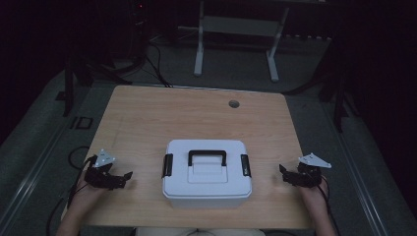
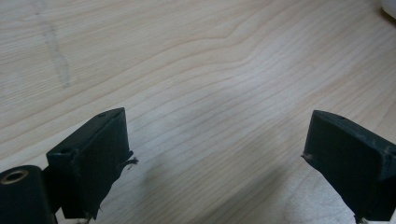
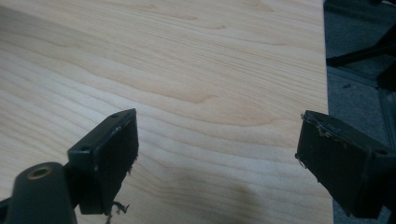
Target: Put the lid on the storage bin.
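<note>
A white plastic box (image 1: 207, 174) with a black handle (image 1: 207, 156) and black side latches stands shut near the front middle of the wooden table (image 1: 196, 118). My left gripper (image 1: 125, 179) rests to the box's left, held by a hand, jaws wide apart over bare wood. In the left gripper view the left gripper (image 2: 215, 149) is open with nothing between its fingers; a white corner of the box (image 2: 390, 7) peeks in at the top right. My right gripper (image 1: 284, 174) sits to the box's right. The right gripper (image 3: 217, 154) is also open and holds nothing.
A round cable hole (image 1: 234, 103) lies at the table's back right. Behind the table a white frame stand (image 1: 236, 39) rests on the dark floor. The table's right edge (image 3: 327, 93) runs close beside the right gripper, with grey floor beyond.
</note>
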